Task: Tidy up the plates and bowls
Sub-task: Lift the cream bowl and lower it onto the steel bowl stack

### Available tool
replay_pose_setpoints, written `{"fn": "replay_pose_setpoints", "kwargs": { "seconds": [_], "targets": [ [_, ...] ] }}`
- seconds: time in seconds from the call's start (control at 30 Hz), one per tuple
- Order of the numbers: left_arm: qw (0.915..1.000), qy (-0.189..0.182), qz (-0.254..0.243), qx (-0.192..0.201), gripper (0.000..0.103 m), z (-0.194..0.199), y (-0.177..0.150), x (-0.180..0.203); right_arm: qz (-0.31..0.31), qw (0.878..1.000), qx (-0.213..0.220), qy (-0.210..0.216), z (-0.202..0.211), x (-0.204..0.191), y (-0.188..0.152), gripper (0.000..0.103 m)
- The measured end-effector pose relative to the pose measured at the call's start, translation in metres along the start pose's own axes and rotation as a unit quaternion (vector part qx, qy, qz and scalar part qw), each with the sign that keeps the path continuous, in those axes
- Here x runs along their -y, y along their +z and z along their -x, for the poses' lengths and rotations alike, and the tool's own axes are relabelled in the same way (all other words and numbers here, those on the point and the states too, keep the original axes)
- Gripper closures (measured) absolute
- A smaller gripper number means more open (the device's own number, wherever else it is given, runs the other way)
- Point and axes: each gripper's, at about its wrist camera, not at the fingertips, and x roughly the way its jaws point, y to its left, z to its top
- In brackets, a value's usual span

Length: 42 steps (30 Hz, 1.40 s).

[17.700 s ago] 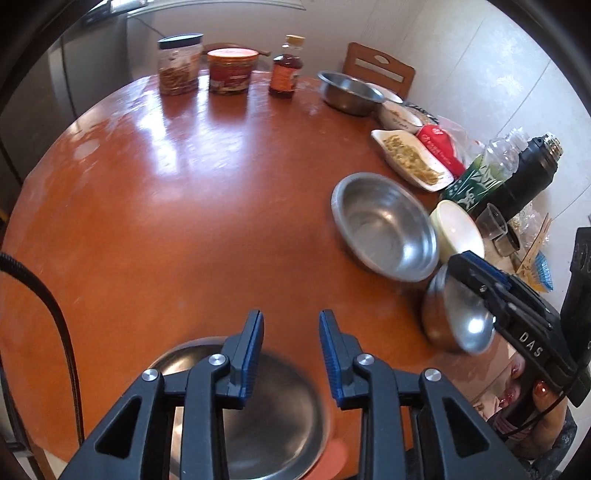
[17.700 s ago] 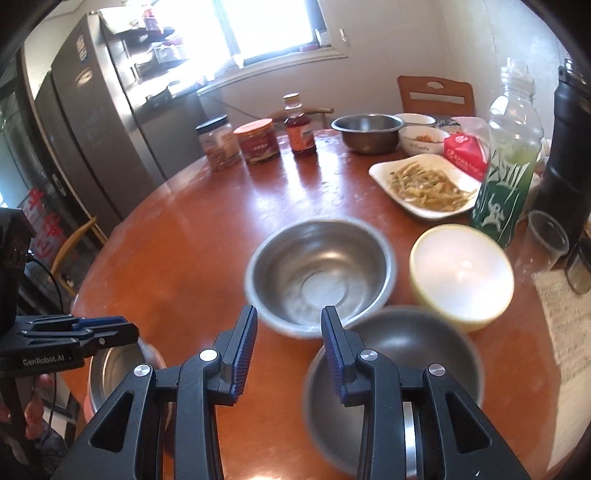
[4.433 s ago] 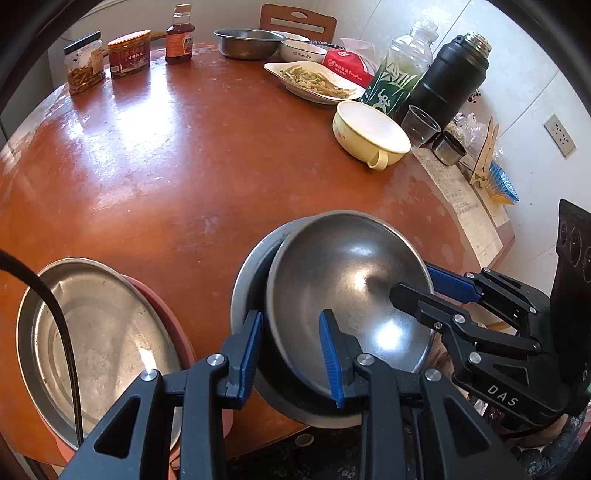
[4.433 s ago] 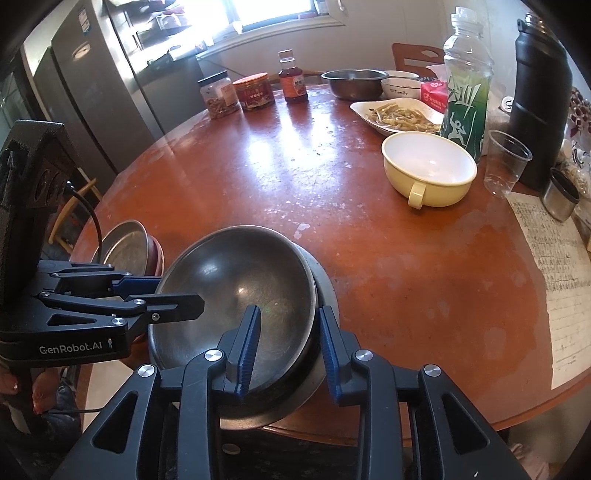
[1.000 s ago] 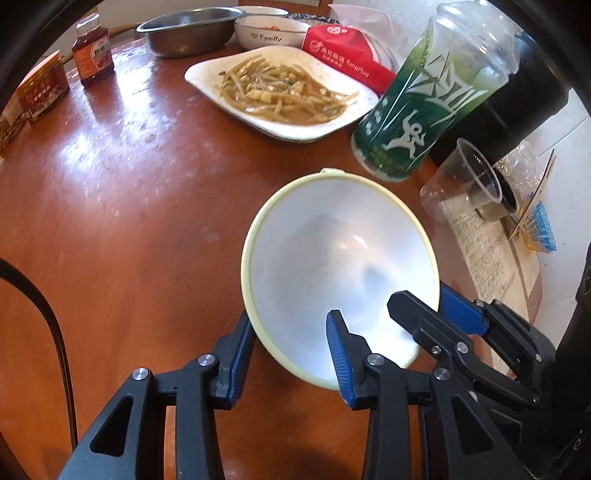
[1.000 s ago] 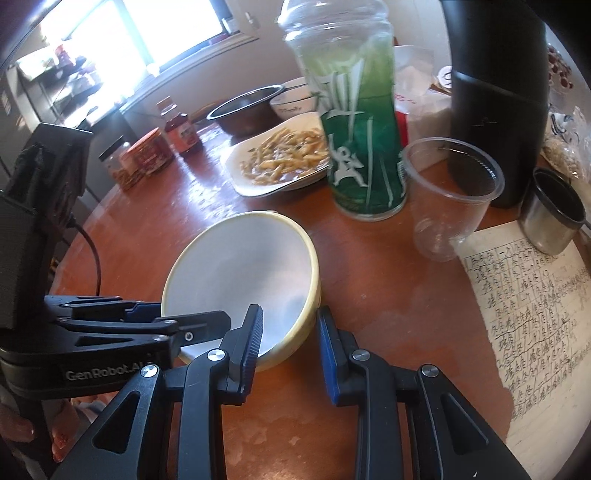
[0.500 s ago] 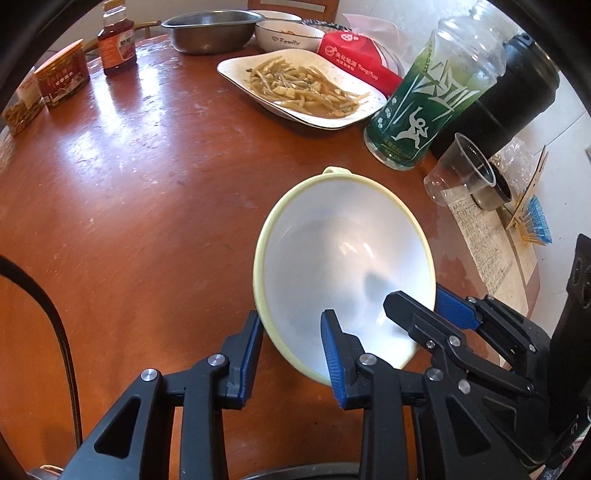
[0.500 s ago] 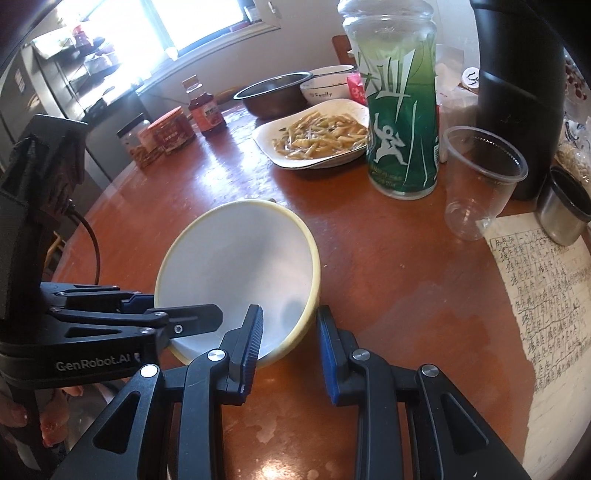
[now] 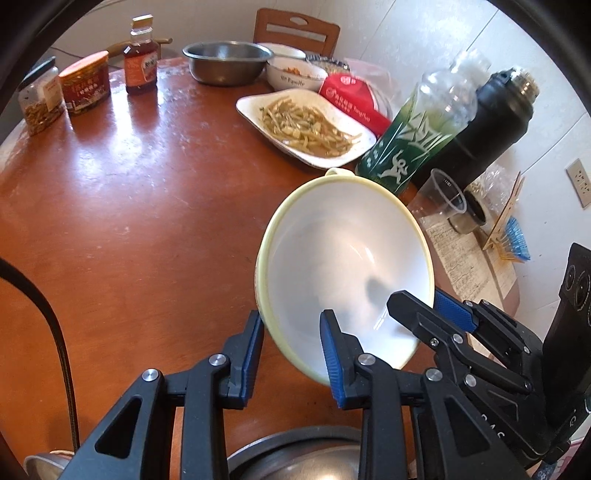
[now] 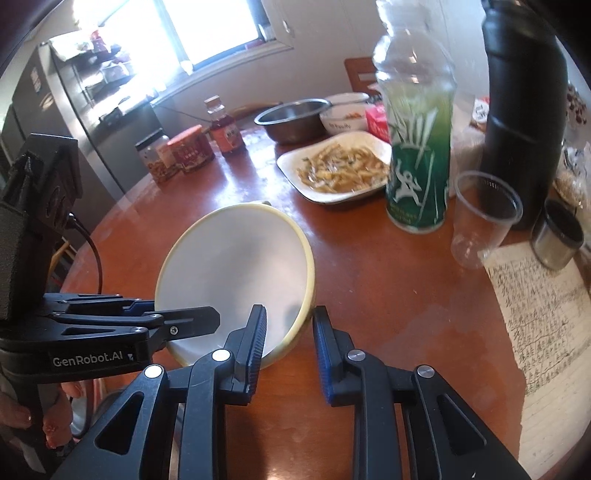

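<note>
- The yellow bowl (image 9: 343, 266) hangs tilted above the near right table (image 9: 129, 229).
- The left gripper (image 9: 291, 350) and right gripper (image 10: 288, 332) each pinch its rim.
- It is likely stiff, smooth and breakable; opposite rim grips suit it.

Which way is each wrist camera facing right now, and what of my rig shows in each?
Left wrist: rides the left tool, looking down across the table toward the far chair; its fingers pinch the yellow bowl by the rim; the right tool enters from the right.
Right wrist: rides the right tool, looking toward the window; its fingers straddle the bowl's rim; the left tool and a hand show at left.
Shared: the tilted bowl, both tools, food plate, green bottle.
</note>
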Motion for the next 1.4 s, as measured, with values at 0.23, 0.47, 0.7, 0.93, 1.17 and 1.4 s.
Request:
{"fn": "replay_pose_setpoints", "kwargs": {
  "seconds": [0.23, 0.47, 0.7, 0.93, 1.17, 1.4],
  "targets": [
    [0.9988, 0.006, 0.000, 0.048, 0.071, 0.049, -0.017, -0.006, 0.025, 0.999, 0.029, 0.024, 0.030, -0.032, -0.004, 0.077],
    [0.9981, 0.009, -0.001, 0.061, 0.071, 0.077, -0.051, -0.009, 0.048, 0.997, 0.037, 0.037, 0.055, -0.056, -0.024, 0.076],
    [0.9972, 0.011, -0.023, 0.070, 0.071, 0.090, -0.088, -0.002, 0.057, 0.997, 0.025, 0.037, 0.069, -0.067, -0.058, 0.076],
    [0.9977, 0.022, -0.031, 0.056, 0.071, 0.081, -0.109, -0.002, 0.063, 0.997, 0.013, 0.031, 0.072, -0.071, -0.083, 0.076],
    [0.9973, 0.033, -0.043, 0.051, 0.071, 0.078, -0.121, -0.001, 0.083, 0.996, 0.012, 0.019, 0.073, -0.077, -0.094, 0.075],
    [0.9935, 0.067, -0.072, 0.058, 0.071, 0.077, -0.128, 0.014, 0.103, 0.995, 0.004, 0.003, 0.070, -0.080, -0.104, 0.075]
  ]
}}
